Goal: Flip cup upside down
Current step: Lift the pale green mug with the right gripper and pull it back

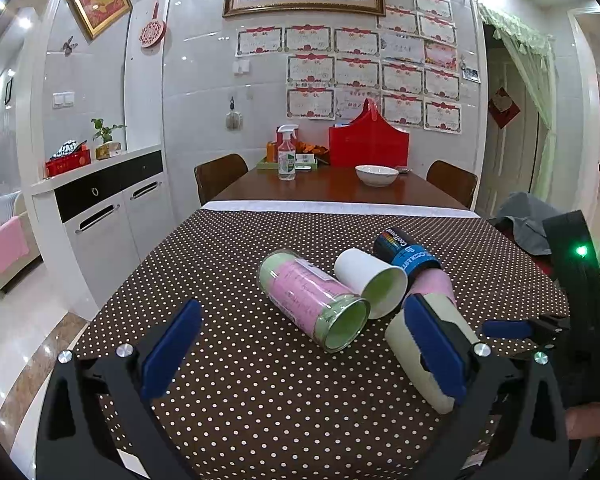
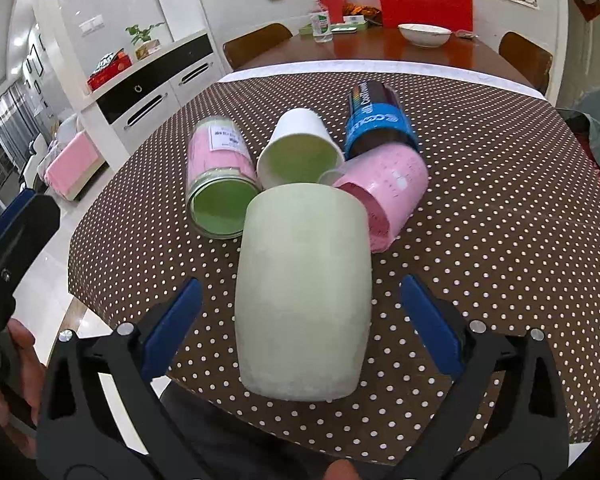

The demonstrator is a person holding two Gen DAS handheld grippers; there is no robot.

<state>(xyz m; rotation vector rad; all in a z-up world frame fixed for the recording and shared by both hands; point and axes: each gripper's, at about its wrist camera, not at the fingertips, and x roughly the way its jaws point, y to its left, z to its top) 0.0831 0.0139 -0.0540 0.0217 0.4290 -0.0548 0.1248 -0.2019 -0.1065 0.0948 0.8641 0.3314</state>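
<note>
Several cups lie on their sides on the dotted brown tablecloth [image 2: 500, 220]. A pale green cup [image 2: 304, 292] lies nearest, between the open fingers of my right gripper [image 2: 302, 324], which do not touch it. It also shows in the left wrist view [image 1: 424, 364], partly behind a finger. Behind it lie a pink-labelled glass jar [image 2: 220, 176], a white paper cup [image 2: 300, 152], a pink cup [image 2: 384, 196] and a dark cup with a blue band [image 2: 380, 120]. My left gripper [image 1: 300, 352] is open and empty, left of the pale green cup.
Beyond the cloth, the wooden table [image 1: 332, 188] carries a white bowl [image 1: 377, 175], a spray bottle [image 1: 287, 156] and a red bag [image 1: 368, 140]. Chairs [image 1: 220, 176] stand at both sides. A white cabinet [image 1: 108, 216] is on the left. The table's near edge is close.
</note>
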